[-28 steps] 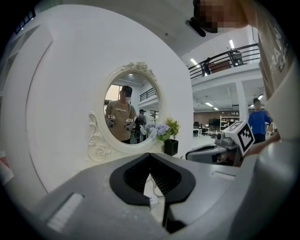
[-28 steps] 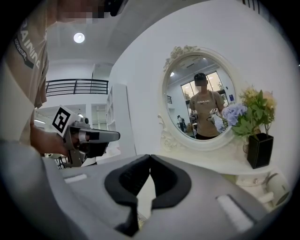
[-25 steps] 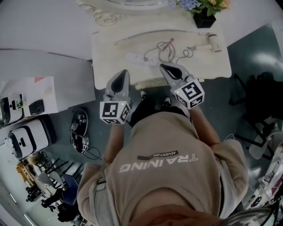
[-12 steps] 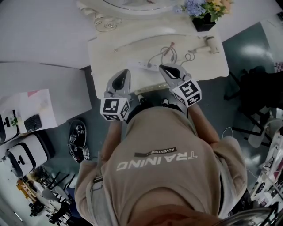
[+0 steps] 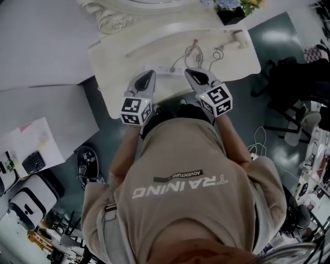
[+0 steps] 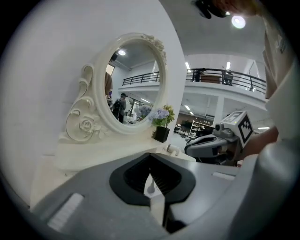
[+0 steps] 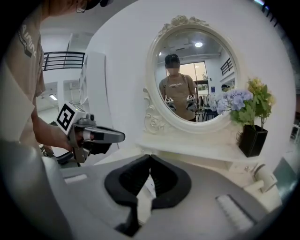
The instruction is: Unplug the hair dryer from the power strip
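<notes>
On counter, far right corner: hair dryer (image 5: 238,37), lying near the flower pot (image 5: 230,14). Its cord (image 5: 192,51) runs back in loose loops toward mid-counter and ends at the power strip (image 5: 161,69), which lies flat near the front edge. Plug and socket are too small in the head view to say which outlet it's in.

Left tool (image 5: 147,77) and right tool (image 5: 193,73) hang side by side over the front edge, pointed at the strip. Left sits over the strip's left end, right just beside its right end where the cord comes in. Neither touches anything that I can see.

Left gripper view: left tool (image 6: 150,157) has its pads meeting at the tips, nothing gripped. Right gripper view: right tool (image 7: 150,158) is the same, closed and empty.

Step, as I read it: approach phase. Unplugging not started, the cord looks attached.

Next move probably needs:
- both tools opened before contact
- one tool pinning the strip body so it doesn't lift or slide on the counter (image 5: 113,67)
- the other gripping the plug head, not the cord, and pulling straight out along the socket axis

Risk: grabbing the loose loops instead of the plug just drags the strip.

Behind: oval mirror (image 7: 194,79) on the wall side, clear of the work area.
</notes>
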Available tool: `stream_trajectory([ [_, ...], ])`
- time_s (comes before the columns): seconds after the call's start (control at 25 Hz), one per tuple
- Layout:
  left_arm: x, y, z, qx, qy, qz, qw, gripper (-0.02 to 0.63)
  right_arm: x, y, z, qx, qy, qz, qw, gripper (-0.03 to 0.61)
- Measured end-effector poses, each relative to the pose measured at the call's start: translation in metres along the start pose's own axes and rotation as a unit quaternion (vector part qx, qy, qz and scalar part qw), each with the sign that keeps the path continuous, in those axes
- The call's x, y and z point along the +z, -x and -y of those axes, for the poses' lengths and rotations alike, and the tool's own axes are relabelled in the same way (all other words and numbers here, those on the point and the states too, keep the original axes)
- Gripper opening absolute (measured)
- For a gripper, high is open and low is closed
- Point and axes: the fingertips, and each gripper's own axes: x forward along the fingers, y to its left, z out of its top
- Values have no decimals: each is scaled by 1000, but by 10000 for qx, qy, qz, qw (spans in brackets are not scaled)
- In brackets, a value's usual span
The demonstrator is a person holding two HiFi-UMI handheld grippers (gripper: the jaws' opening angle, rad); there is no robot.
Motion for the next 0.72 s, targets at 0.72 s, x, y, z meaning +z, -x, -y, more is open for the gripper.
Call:
stream_trajectory([
  [0.72,-114,-81,-9,59,430,-1453,9884,2,-94,-73,21,896,145,-1011,9907,38],
])
